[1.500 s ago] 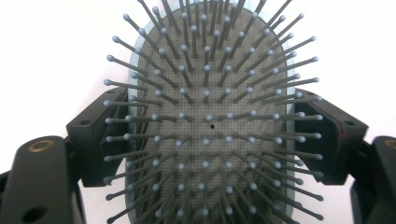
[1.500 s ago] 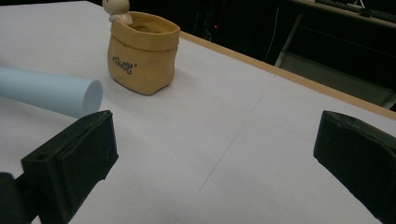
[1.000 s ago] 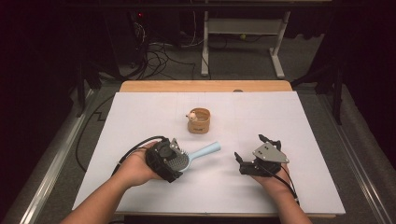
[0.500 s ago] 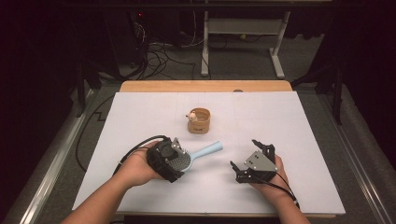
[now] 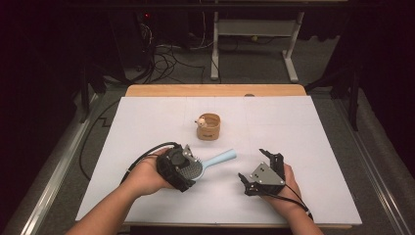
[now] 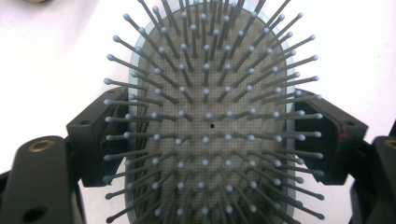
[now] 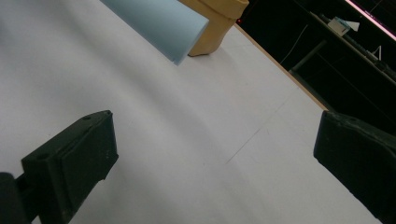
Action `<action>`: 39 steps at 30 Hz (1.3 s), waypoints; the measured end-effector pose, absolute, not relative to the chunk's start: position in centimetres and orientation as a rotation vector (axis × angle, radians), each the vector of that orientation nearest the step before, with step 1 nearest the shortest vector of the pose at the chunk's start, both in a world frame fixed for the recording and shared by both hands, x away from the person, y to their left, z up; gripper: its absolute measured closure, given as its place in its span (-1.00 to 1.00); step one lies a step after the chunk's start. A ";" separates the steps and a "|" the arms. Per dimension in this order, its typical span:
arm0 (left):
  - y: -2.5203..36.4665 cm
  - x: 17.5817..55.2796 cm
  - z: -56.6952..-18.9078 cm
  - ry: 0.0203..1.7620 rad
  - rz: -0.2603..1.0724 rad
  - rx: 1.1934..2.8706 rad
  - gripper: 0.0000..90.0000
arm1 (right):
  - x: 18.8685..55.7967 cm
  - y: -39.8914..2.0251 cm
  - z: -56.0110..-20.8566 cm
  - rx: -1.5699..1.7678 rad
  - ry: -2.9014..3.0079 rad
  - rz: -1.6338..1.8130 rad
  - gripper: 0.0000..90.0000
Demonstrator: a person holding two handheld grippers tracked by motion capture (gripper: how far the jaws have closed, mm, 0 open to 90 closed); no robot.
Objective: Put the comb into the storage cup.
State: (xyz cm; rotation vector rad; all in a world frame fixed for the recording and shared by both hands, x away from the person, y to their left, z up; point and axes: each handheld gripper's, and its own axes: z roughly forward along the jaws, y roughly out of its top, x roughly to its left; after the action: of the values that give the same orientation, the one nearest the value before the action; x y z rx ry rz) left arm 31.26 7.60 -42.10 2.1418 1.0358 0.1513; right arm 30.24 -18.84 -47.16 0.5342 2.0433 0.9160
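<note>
white table (image 5: 147, 127), wooden cup (image 5: 209, 127) on it

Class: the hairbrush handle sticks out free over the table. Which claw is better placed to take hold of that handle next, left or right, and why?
Right. The right claw is open and empty, beside the free end of the hairbrush handle. The left claw is already shut on the brush head, bristles facing its camera, so it probably cannot reach the handle.

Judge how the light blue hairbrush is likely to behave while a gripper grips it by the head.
The hairbrush probably stays stiff: its handle juts past the left gripper without sagging. Its ball-tipped bristles look thin, so they would likely flex if pressed. The smooth plastic rim might slip, though the jaws close on both sides of the head.
</note>
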 end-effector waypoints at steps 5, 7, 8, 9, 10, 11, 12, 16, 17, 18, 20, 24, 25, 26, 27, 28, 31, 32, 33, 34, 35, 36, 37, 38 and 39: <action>7.3 31.2 -41.9 1.034 0.145 2.141 -0.54 | 30.0 -18.5 -47.3 0.497 2.047 0.885 -1.00; 7.1 31.3 -41.8 1.030 0.145 2.139 -0.54 | 29.9 -18.3 -47.3 0.482 2.049 0.872 -1.00; 7.1 31.3 -41.8 1.030 0.148 2.140 -0.54 | 29.9 -18.3 -47.3 0.467 2.049 0.866 -1.00; 7.0 31.2 -41.8 1.028 0.151 2.139 -0.54 | 29.8 -18.2 -47.3 0.464 2.046 0.862 -1.00; 6.9 31.2 -41.8 1.026 0.151 2.140 -0.54 | 29.8 -18.2 -47.2 0.452 2.048 0.855 -1.00; 6.9 31.2 -41.7 1.023 0.152 2.142 -0.54 | 29.7 -18.1 -47.2 0.449 2.047 0.851 -1.00; 6.8 31.2 -41.7 1.023 0.152 2.141 -0.54 | 29.6 -18.1 -47.3 0.443 2.049 0.845 -1.00; 6.6 31.2 -41.8 1.023 0.159 2.138 -0.54 | 29.5 -17.9 -47.3 0.402 2.055 0.813 -1.00; 6.6 31.3 -41.8 1.025 0.155 2.136 -0.54 | 29.5 -17.8 -47.4 0.400 2.052 0.808 -1.00; 6.5 31.3 -41.8 1.025 0.154 2.135 -0.54 | 29.4 -17.7 -47.4 0.402 2.051 0.807 -1.00; 6.4 31.3 -41.9 1.023 0.156 2.142 -0.54 | 29.4 -17.6 -47.5 0.396 2.052 0.797 -1.00; 6.3 31.3 -42.0 1.026 0.155 2.142 -0.54 | 29.3 -17.5 -47.6 0.364 2.059 0.758 -0.99; 6.2 31.3 -42.0 1.025 0.154 2.142 -0.54 | 29.3 -17.5 -47.6 0.363 2.056 0.757 -0.99; 6.2 31.3 -42.0 1.024 0.154 2.143 -0.54 | 29.2 -17.4 -47.6 0.350 2.054 0.744 -0.99; 6.1 31.3 -42.1 1.021 0.154 2.147 -0.54 | 29.2 -17.3 -47.6 0.346 2.050 0.743 -0.99; 6.1 31.3 -42.1 1.022 0.154 2.148 -0.54 | 29.2 -17.3 -47.6 0.346 2.050 0.743 -0.99; 5.9 31.2 -42.2 1.015 0.150 2.152 -0.54 | 29.1 -17.1 -47.5 0.329 2.050 0.732 -0.98; 5.8 31.2 -42.3 1.014 0.151 2.153 -0.54 | 29.0 -17.0 -47.5 0.321 2.042 0.731 -0.98; 5.8 31.3 -42.3 1.013 0.151 2.155 -0.54 | 28.9 -17.0 -47.5 0.318 2.038 0.728 -0.98; 5.7 31.2 -42.3 1.012 0.148 2.153 -0.54 | 28.9 -16.9 -47.5 0.307 2.042 0.724 -0.97; 5.6 31.2 -42.3 1.008 0.146 2.157 -0.54 | 28.9 -16.8 -47.5 0.306 2.036 0.723 -0.97; 5.5 31.1 -42.4 1.012 0.147 2.156 -0.54 | 28.8 -16.8 -47.5 0.301 2.036 0.721 -0.97; 5.4 31.1 -42.4 1.016 0.144 2.158 -0.54 | 28.8 -16.8 -47.5 0.295 2.038 0.716 -0.97; 5.3 31.1 -42.5 1.010 0.148 2.166 -0.54 | 28.7 -16.7 -47.5 0.294 2.033 0.717 -0.97; 5.2 31.1 -42.5 1.007 0.145 2.161 -0.54 | 28.7 -16.7 -47.5 0.291 2.034 0.714 -0.97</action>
State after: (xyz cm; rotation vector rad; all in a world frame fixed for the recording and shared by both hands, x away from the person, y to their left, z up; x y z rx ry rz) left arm 31.10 5.16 -42.48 2.1605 1.0073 0.1455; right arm 28.73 -16.69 -47.48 0.2906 2.0338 0.7139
